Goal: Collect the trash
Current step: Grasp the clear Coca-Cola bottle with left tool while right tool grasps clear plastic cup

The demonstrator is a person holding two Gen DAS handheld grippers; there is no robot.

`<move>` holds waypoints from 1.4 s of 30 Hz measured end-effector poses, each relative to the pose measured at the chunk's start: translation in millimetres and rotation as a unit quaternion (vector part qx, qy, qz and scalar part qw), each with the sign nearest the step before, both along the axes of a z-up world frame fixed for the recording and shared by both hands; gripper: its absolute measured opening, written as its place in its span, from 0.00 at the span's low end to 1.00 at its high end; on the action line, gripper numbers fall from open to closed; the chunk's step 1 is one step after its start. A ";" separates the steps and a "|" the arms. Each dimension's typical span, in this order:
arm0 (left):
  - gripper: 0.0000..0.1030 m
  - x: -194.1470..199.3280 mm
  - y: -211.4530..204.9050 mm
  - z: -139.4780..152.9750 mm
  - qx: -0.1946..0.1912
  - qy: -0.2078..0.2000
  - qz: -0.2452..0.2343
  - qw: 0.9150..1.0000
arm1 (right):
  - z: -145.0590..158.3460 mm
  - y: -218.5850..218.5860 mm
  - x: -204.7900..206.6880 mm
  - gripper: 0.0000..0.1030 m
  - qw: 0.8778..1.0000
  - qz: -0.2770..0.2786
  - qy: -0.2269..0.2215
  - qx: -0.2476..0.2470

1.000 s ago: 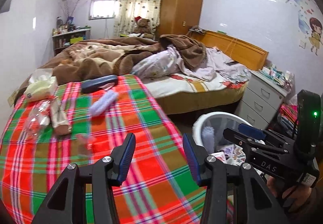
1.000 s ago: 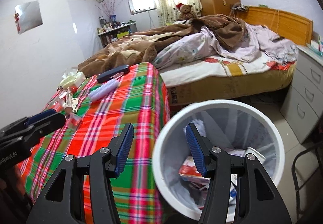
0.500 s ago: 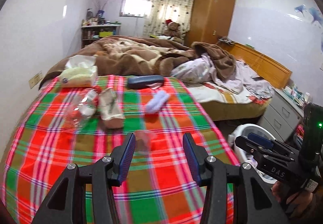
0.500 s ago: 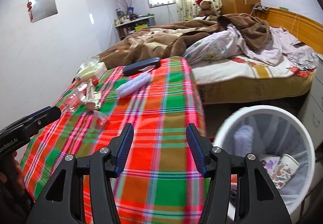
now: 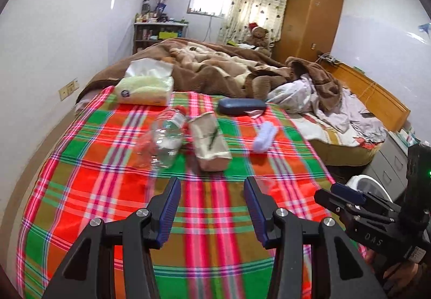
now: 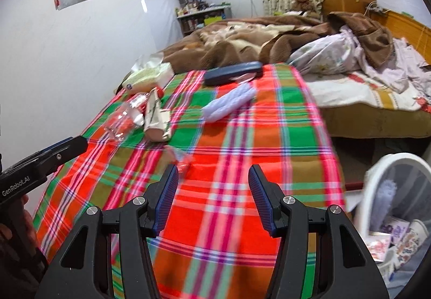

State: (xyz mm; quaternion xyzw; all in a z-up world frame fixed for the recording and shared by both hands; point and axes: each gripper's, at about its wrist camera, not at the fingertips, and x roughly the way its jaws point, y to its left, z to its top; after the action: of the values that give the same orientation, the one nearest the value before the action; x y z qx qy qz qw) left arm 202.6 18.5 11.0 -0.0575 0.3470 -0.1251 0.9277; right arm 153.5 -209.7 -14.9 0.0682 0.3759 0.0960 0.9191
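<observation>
Both tongs stand wide and hold nothing: left tongs (image 5: 210,204) and right tongs (image 6: 212,191) hover over the near part of the plaid tabletop (image 5: 107,191). On its far half lie a clear plastic bottle (image 5: 164,140), just beside a crushed paper carton (image 5: 210,141), and a pale sock (image 5: 265,136). The white bin (image 6: 377,191) stands on the floor to the right.

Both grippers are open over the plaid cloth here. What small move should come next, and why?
Probably ease the left gripper forward toward the paper cup lying on its side beside the clear plastic bottle. The cup sits almost straight ahead between the open fingers, nothing is held yet, and the right gripper is nearer the trash bin.
</observation>
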 end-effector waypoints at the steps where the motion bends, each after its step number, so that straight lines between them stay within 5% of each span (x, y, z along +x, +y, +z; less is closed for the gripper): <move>1: 0.47 4.2 5.9 -2.6 -0.004 0.003 0.003 1.000 | -2.2 4.5 2.9 0.54 1.000 0.003 0.004 -0.001; 16: 0.47 74.4 37.2 -14.0 0.005 0.016 0.010 1.000 | -29.7 42.5 49.0 0.54 0.998 0.007 0.059 0.026; 20: 0.64 101.1 39.3 -19.7 -0.001 0.032 0.003 0.999 | -32.7 46.2 57.2 0.50 0.997 0.007 0.067 0.024; 27: 0.64 137.9 37.2 -27.7 0.003 0.049 -0.001 0.999 | -41.2 49.8 65.0 0.42 0.996 0.011 0.084 0.019; 42: 0.64 181.2 20.9 -59.3 0.040 0.093 -0.016 0.995 | -39.2 45.7 75.7 0.41 0.997 0.010 0.078 0.004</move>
State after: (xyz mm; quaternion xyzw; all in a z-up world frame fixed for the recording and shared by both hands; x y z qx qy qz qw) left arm 383.8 39.4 -48.3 -0.0264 0.4369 -0.1203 0.8910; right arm 229.2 -163.9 -54.1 0.0756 0.4466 0.1014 0.8857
